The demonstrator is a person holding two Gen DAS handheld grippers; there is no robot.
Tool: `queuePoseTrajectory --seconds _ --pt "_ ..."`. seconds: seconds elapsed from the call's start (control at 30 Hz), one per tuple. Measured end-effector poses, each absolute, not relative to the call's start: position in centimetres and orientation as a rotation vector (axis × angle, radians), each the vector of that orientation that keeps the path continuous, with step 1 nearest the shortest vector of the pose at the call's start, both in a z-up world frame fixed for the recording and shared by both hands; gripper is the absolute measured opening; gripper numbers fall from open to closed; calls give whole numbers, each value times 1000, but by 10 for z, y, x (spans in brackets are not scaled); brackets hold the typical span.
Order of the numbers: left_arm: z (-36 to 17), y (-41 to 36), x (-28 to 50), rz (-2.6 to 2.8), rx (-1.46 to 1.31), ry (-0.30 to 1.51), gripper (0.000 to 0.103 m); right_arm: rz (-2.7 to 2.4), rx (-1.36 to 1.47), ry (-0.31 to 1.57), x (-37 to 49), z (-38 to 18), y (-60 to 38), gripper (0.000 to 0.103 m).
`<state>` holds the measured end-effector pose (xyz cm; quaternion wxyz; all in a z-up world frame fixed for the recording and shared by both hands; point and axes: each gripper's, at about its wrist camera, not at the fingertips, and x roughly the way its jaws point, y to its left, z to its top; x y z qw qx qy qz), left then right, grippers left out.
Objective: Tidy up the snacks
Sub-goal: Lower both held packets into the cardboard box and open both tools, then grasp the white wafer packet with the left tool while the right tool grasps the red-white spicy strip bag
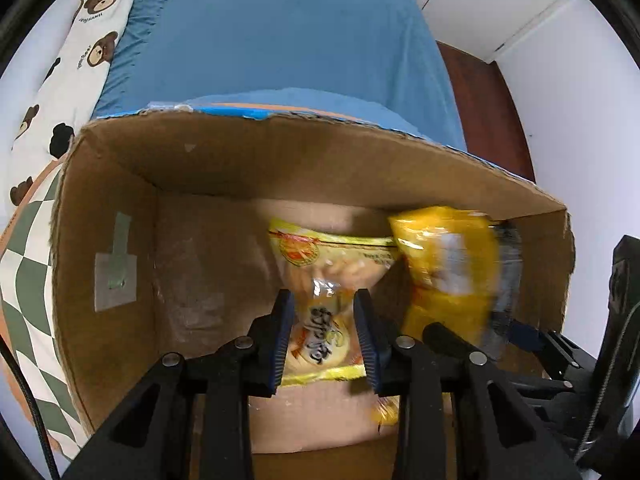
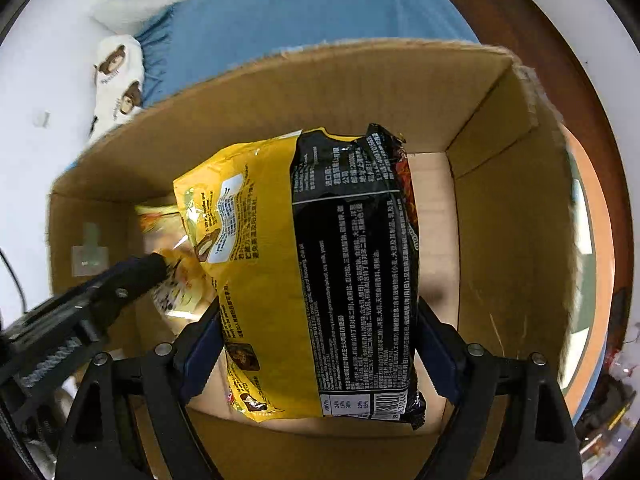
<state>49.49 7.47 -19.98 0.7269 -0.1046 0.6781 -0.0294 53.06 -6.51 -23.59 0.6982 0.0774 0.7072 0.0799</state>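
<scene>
Both claws are pointing steeply down into an open cardboard box [image 1: 280, 160] that is filling most of each wrist view. The box is sitting against a bed with a blue sheet [image 1: 280, 32], and a long bear-print pillow [image 1: 80, 60] is lying along the upper left of the left wrist frame.

The left claw [image 1: 324, 304] is pinching narrowly on a yellow snack packet [image 1: 320, 256], its blue-padded fingers [image 1: 282, 332] squeezing the wrapper's middle so that the packet is bunching between them. That packet is hanging low in the centre of the frame, over the box floor. In the right wrist view the same claw is reaching in from the lower left [image 2: 156, 264], gripping the crinkled packet [image 2: 180, 280].

The right claw [image 2: 320, 344] is standing wide, with a large yellow-and-black noodle pack [image 2: 320, 260] lying between its fingers [image 2: 200, 344]. Whether the pads are still pressing on the pack's sides I cannot tell; the pack's edges are sitting right at them. The pack is in the middle of the box, its printed back facing the camera. In the left wrist view it is showing as a blurred yellow shape [image 1: 448, 272] at right centre, just beside the smaller packet.

A patch of grey tape [image 1: 116, 276] is sticking to the box's left inner wall.
</scene>
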Motion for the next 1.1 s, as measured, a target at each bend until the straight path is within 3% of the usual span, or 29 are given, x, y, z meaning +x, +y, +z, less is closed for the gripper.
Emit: queuePoseTrajectory --seconds 0.03,0.17,0.3,1.1 --pt "-201 75 496 -66 -233 1490 33 172 168 1581 533 -240 -65 100" --pt "-200 75 494 -71 -224 1461 68 180 131 1549 535 -239 -66 100" --pt "-195 70 487 -73 -181 1435 83 188 94 1522 528 -230 -62 100" --pt "-91 68 364 6 -76 1106 84 144 82 1163 380 -90 -81 100"
